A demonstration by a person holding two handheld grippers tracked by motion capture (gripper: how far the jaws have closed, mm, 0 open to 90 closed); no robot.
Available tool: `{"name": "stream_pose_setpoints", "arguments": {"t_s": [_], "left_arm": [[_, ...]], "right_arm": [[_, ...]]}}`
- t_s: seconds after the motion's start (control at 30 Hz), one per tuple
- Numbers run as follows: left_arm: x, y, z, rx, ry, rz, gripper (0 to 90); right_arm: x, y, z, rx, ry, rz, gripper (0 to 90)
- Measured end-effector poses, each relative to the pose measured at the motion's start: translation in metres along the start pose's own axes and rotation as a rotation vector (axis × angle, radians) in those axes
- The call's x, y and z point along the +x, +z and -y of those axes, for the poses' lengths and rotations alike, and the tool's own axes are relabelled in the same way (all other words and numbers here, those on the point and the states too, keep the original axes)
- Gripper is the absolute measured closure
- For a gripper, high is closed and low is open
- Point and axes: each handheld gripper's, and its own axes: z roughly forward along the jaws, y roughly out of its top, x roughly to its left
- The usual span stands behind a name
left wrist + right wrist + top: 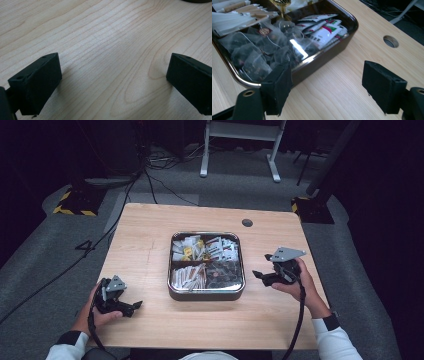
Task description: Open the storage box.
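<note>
Pale wood grain runs under my left gripper [131, 307], which rests near the desk's front left corner with its jaws spread wide and nothing between them. My right gripper [259, 274] hangs just beside the right wall of the metal tray [206, 293], jaws also parted and empty. That tray sits mid-desk, divided into compartments; the clear tea bags [259, 51] fill the one nearest my right gripper, with printed sachets [324, 31] in the one beyond. I judge this the approach step: nothing is picked yet. The next move calls for lifting the right gripper over the rim, tipping it down, and pinching a single bag without snagging its neighbours' strings.
</note>
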Motion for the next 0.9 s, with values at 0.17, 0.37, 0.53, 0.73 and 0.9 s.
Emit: {"name": "stream_pose_setpoints", "arguments": {"t_s": [0.17, 0.37, 0.53, 0.73, 0.9], "left_arm": [[0.000, 0.000, 0.000, 0.000, 0.000, 0.000, 0.2], [0.000, 0.000, 0.000, 0.000, 0.000, 0.000, 0.2], [0.000, 0.000, 0.000, 0.000, 0.001, -0.001, 0.2], [0.000, 0.000, 0.000, 0.000, 0.001, -0.001, 0.2], [0.000, 0.000, 0.000, -0.003, 0.001, -0.002, 0.3]], "right_arm": [[0.005, 0.009, -0.011, -0.003, -0.015, -0.027, 24.8], [0.011, 0.024, -0.028, 0.008, -0.030, -0.048, 25.5], [0.015, 0.036, -0.039, 0.023, -0.046, -0.067, 25.5], [0.022, 0.049, -0.051, 0.026, -0.057, -0.092, 25.5], [0.024, 0.058, -0.060, 0.029, -0.067, -0.097, 25.4]]}}
